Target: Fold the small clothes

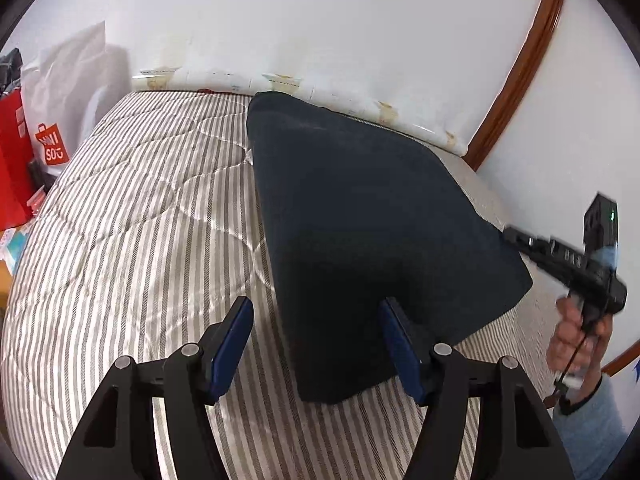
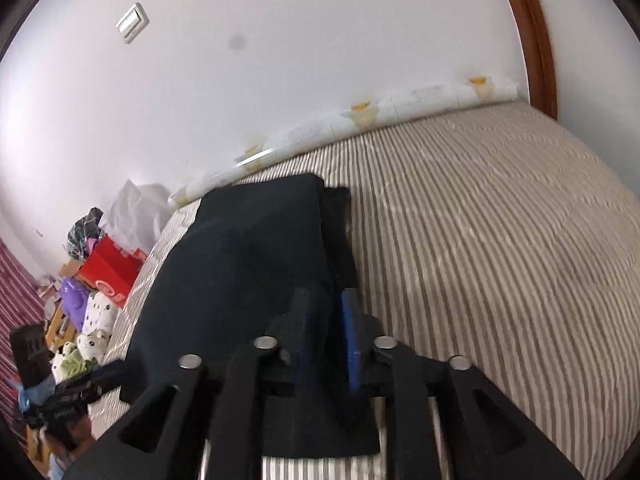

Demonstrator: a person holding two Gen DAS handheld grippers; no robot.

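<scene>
A dark navy garment (image 1: 360, 216) lies folded on the striped bed cover (image 1: 140, 208). My left gripper (image 1: 316, 320) is open just above its near left corner, one blue pad over the bed, the other over the cloth. My right gripper (image 2: 327, 320) is shut on the garment's edge (image 2: 256, 264), cloth pinched between the blue pads. In the left wrist view the right gripper (image 1: 516, 238) reaches the garment's right edge, held by a hand (image 1: 576, 340). The left gripper (image 2: 86, 382) shows at the lower left of the right wrist view.
A white wall (image 1: 320, 20) runs behind the bed, with a brown wooden frame (image 1: 520, 68) at the right. Red and white shopping bags (image 1: 44, 136) stand at the bed's left side. Soft toys and clutter (image 2: 88, 308) lie on the floor beside the bed.
</scene>
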